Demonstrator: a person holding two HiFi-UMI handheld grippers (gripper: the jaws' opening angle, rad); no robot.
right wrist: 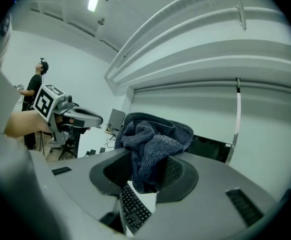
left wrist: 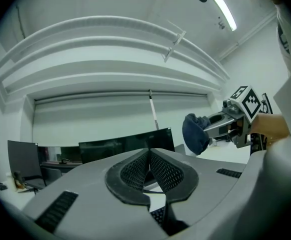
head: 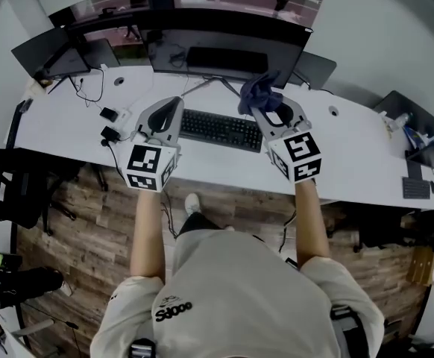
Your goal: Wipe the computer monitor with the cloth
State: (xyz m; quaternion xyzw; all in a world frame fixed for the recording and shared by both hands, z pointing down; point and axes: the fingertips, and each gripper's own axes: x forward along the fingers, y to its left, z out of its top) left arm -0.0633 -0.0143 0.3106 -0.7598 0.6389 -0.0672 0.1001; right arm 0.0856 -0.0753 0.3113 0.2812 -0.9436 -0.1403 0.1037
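- Between the jaws of the right gripper (right wrist: 149,170), the dark blue cloth (right wrist: 153,139) sits clamped, bunched up and spilling over the tips.
- Cloth is up off the worktop (head: 351,144), just in front of the wide dark monitor (head: 224,47), near its lower right; whether it touches the screen can't be judged.
- Left gripper (left wrist: 149,165) hovers alongside, jaws pressed together at the tips, nothing between them.
- Keyboard (head: 221,129) lies on the worktop, below and between both grippers.
- Second screen (head: 49,51) stands at the worktop's far left.
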